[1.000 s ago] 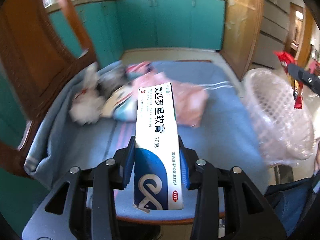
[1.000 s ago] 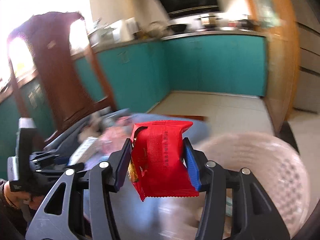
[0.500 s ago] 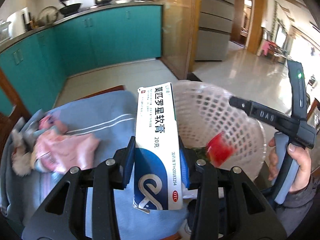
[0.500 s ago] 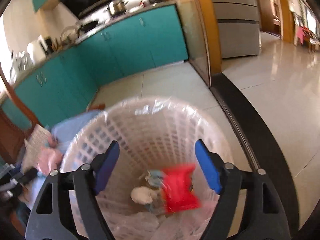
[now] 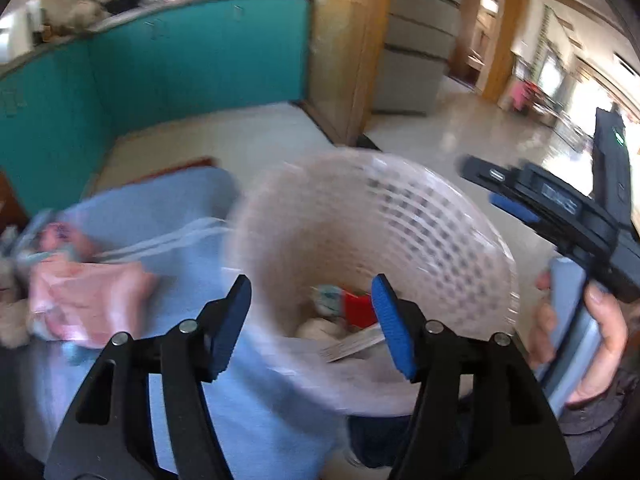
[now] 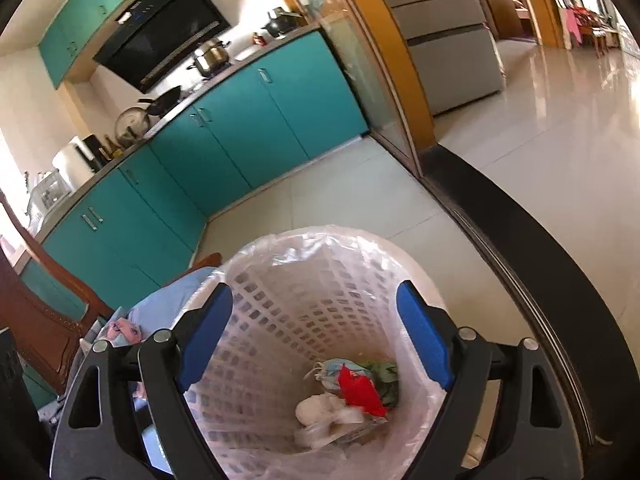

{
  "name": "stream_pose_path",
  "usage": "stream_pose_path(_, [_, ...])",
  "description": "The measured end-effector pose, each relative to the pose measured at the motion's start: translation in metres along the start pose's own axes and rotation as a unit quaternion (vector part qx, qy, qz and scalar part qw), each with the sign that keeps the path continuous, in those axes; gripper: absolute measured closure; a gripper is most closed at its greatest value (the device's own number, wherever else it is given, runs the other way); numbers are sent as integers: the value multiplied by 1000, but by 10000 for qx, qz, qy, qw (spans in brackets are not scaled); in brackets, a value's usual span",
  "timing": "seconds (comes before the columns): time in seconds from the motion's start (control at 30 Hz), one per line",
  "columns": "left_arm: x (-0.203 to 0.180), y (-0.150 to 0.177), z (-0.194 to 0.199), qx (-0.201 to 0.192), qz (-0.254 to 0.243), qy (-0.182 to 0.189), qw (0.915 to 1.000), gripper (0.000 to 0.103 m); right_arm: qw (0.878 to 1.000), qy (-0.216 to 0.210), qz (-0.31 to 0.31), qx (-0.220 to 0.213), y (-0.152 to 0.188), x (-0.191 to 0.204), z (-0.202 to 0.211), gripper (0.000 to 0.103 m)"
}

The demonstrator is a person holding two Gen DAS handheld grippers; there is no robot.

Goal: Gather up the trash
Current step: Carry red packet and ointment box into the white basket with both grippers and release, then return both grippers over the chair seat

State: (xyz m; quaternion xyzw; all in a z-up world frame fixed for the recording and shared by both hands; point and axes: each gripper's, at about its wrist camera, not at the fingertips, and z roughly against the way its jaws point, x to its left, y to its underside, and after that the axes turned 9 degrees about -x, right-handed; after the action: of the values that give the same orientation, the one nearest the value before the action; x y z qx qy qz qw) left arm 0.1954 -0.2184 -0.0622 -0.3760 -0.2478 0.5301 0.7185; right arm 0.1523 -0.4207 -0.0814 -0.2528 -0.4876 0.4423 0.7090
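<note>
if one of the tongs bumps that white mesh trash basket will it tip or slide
Probably easy to shift: the trash basket is thin open lattice plastic, likely light. It holds only a red wrapper and a few scraps, so little ballast. It looks wider at the rim than at the bottom, so a push high up might tip it.

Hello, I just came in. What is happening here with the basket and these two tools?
A person is collecting trash with two hand-held grippers. Both hang over the white basket, which is lined with a plastic bag. The right gripper is open and holds nothing. The left gripper is opening, with nothing between its fingers. A red wrapper and a white box lie in the basket. More trash waits on the blue cloth, such as a pink bag.
</note>
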Motion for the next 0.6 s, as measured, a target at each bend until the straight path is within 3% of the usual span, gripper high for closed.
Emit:
stream_pose_path(0.07, [25,-1,9,-209,152,-521,9983,39,9996,-252,125,-40,2,13,1,21])
stream_pose_path(0.13, [65,-4,12,-285,419,-1214,9913,38,9982,-476,375,-14,7,31,0,21])
stream_pose_path(0.2, [100,-8,8,-107,732,-1785,9812,38,9958,-670,619,17,12,51,-4,21])
stream_pose_path(0.27, [148,-5,11,95,1282,-2378,9628,38,9910,-987,904,70,19,78,-8,21])
stream_pose_path(0.33, [177,4,22,135,1620,-2571,9526,38,9817,-1354,1324,182,31,114,-13,21])
stream_pose_path(0.43, [202,25,35,284,1706,-2999,9382,37,9625,-1859,1908,508,53,167,-25,21])
stream_pose_path(0.57, [216,55,46,581,1783,-3045,9339,37,9202,-2715,2482,1339,93,250,-63,21])
stream_pose_path(0.6, [219,62,49,644,1812,-3074,9319,37,9128,-2731,2654,1474,102,270,-76,21])
